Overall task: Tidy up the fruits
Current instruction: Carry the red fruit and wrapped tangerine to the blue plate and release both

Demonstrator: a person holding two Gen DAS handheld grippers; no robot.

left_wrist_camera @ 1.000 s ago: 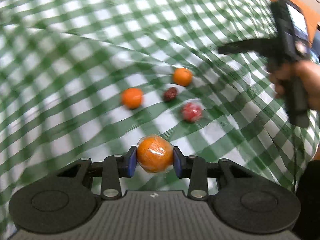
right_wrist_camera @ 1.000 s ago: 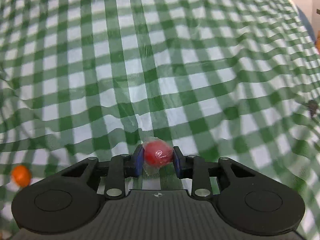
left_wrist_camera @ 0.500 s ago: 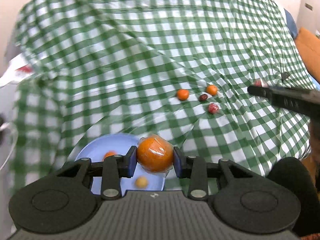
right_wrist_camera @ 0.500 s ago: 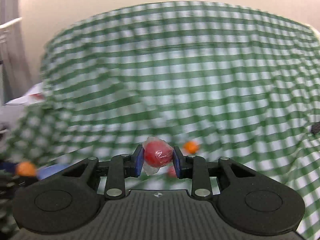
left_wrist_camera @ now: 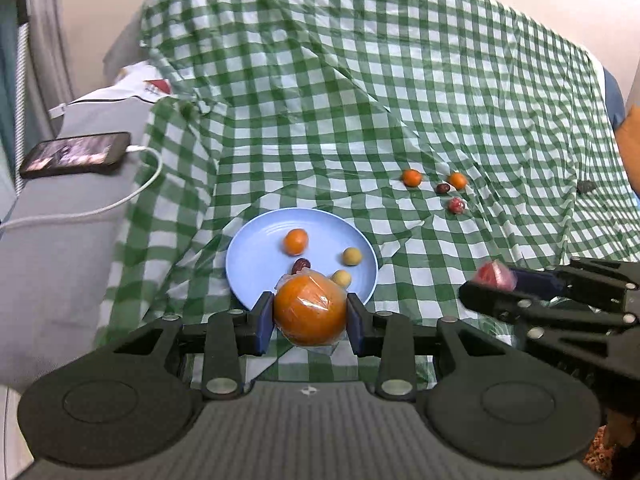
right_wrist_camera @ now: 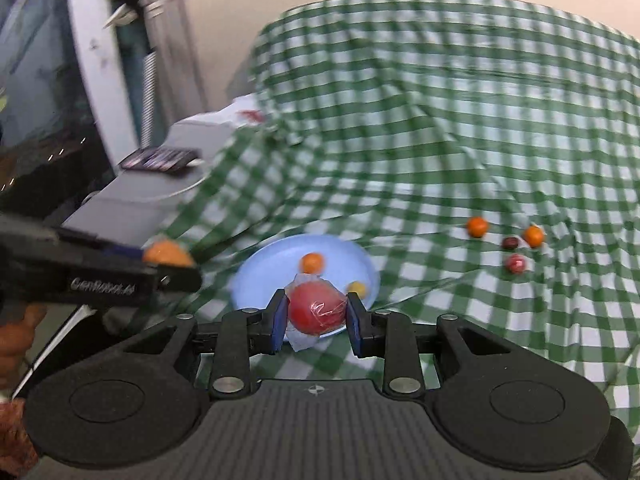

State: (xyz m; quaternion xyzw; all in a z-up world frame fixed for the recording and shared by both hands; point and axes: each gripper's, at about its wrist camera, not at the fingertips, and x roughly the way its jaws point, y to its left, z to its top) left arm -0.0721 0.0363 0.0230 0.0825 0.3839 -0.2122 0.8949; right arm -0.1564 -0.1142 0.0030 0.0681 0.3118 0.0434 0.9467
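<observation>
Covering the whole surface: green-and-white checked cloth (left_wrist_camera: 400, 80). Lying on it — blue plate (left_wrist_camera: 256, 264), holding one small orange, two yellow fruits, one dark fruit. Left gripper (left_wrist_camera: 310, 318), jaws pinching wrapped orange (left_wrist_camera: 310, 310) above plate's near rim. Right gripper (right_wrist_camera: 316, 318), jaws pinching wrapped red fruit (right_wrist_camera: 318, 308) — likewise over plate. Beyond, loose on cloth: four small fruits (left_wrist_camera: 436, 190).

Green-and-white checked plastic cloth (left_wrist_camera: 360, 92), wrinkled; bearing round pale-blue plate (left_wrist_camera: 244, 268), two small orange fruits (left_wrist_camera: 411, 178), dark-red fruit (left_wrist_camera: 442, 188), wrapped red fruit (left_wrist_camera: 456, 205).
</observation>
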